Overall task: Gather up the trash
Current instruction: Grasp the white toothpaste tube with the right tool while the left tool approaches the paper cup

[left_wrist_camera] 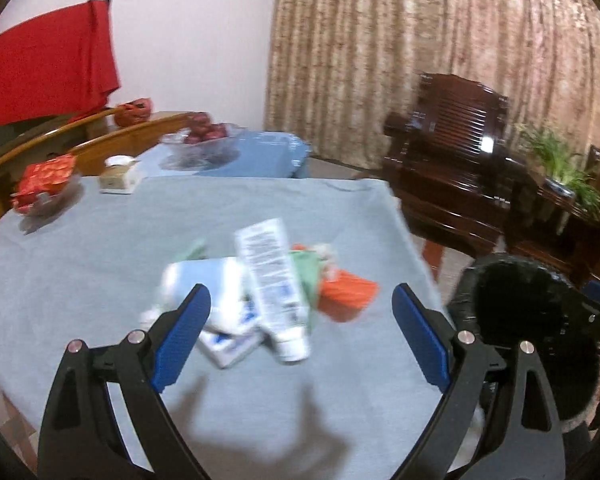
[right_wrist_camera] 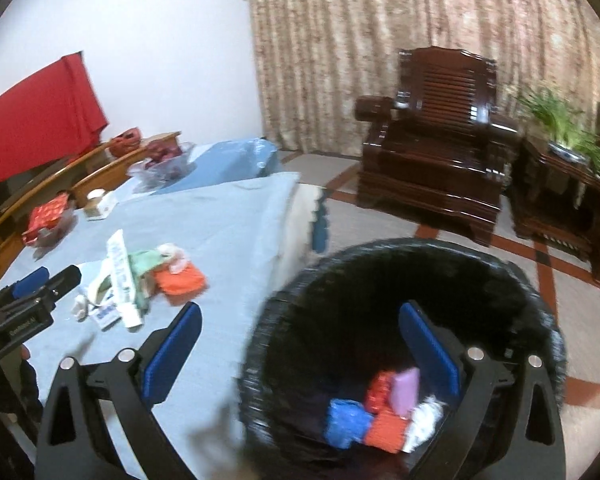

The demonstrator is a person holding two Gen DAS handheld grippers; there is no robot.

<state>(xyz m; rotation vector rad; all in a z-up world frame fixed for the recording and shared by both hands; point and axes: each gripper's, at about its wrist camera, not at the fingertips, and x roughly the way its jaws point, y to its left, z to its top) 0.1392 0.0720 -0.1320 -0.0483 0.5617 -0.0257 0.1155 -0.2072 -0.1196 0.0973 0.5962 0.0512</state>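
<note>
**both grippers open and empty; trash part on table, part in bin**

far left: red cloth (right_wrist_camera: pixel 32 100) hangs against a white wall (right_wrist_camera: pixel 160 60). below it a curved wooden rail (left_wrist_camera: pixel 80 144) runs along the table's far edge. by the rail: a red patterned packet (left_wrist_camera: pixel 46 178) in a clear dish, a small box with a white lid (left_wrist_camera: pixel 118 176), a glass bowl of dark red fruit (left_wrist_camera: pixel 202 138).

table (left_wrist_camera: pixel 80 280) is covered with a pale blue-grey cloth, shadows of the gripper fingers on its near part. trash pile (left_wrist_camera: pixel 268 284) lies mid-table, toward the right edge: a white tube (left_wrist_camera: pixel 270 280) on top, pale blue-and-white cartons under it, a green wrapper, an orange packet (left_wrist_camera: pixel 346 294) at the right side. frames blurred, so no print is legible.

left gripper (left_wrist_camera: pixel 300 312): jaws wide apart, nothing between the pads, over the near side of the pile, not touching it.

right of the table edge: black bin (right_wrist_camera: pixel 380 280) on the floor just beside the table. inside, at the bottom: blue, red, orange, pink and white scraps (right_wrist_camera: pixel 384 412).

right gripper (right_wrist_camera: pixel 300 328): jaws wide apart, empty, above the bin's rim; one finger over the table cloth, the other over the bin's mouth.

far right: patterned beige curtain (right_wrist_camera: pixel 420 40), dark wooden armchair (right_wrist_camera: pixel 440 152), potted green plant (right_wrist_camera: pixel 568 128) on a dark side table, pale tiled floor (right_wrist_camera: pixel 520 248) with red lines.
</note>
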